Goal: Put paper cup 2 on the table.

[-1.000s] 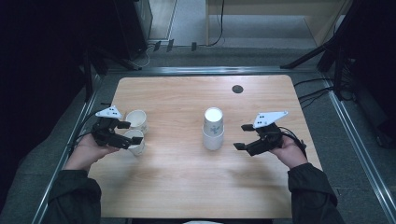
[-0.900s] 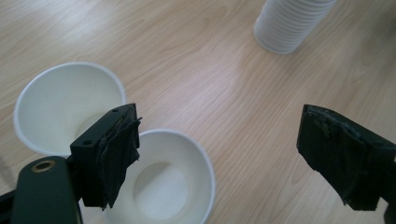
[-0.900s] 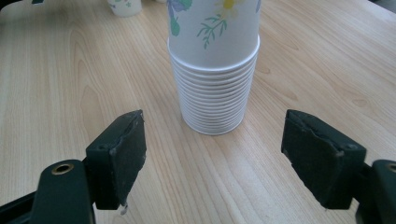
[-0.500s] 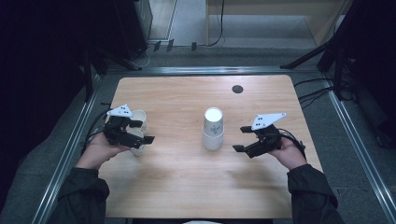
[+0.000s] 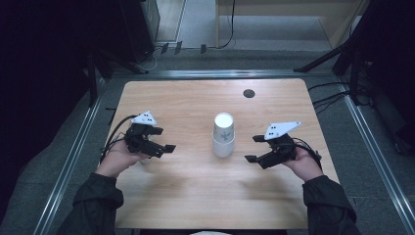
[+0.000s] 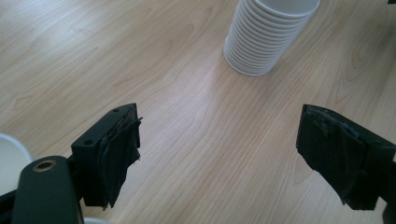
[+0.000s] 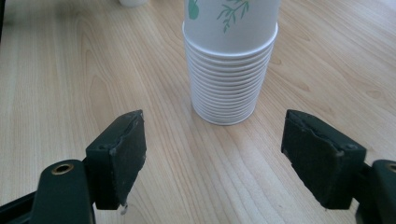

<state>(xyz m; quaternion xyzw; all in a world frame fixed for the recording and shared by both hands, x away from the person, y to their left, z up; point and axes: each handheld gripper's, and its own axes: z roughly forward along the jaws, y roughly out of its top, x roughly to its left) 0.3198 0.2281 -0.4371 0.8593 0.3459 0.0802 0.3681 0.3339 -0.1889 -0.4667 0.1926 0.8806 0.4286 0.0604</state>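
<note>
A tall stack of white paper cups (image 5: 223, 135) stands upright at the middle of the wooden table (image 5: 195, 98); its top cup bears a green leaf print (image 7: 231, 60). My left gripper (image 5: 164, 139) hovers open to the left of the stack, its jaws wide apart with nothing between them (image 6: 219, 149), and the stack (image 6: 266, 37) lies ahead of it. My right gripper (image 5: 252, 148) is open just right of the stack, jaws spread toward it (image 7: 215, 154), holding nothing. A loose white cup's rim (image 6: 9, 158) shows beside the left gripper's jaw, mostly hidden under the hand.
A dark round hole (image 5: 249, 93) sits near the table's far edge. Another white cup base (image 7: 130, 2) peeks in beyond the stack. Metal rails (image 5: 73, 156) run along both table sides, with cables (image 5: 333, 98) on the floor at the right.
My left gripper has moved right, toward the stack, and now covers the loose cups that showed at the left. The right gripper has barely shifted.
</note>
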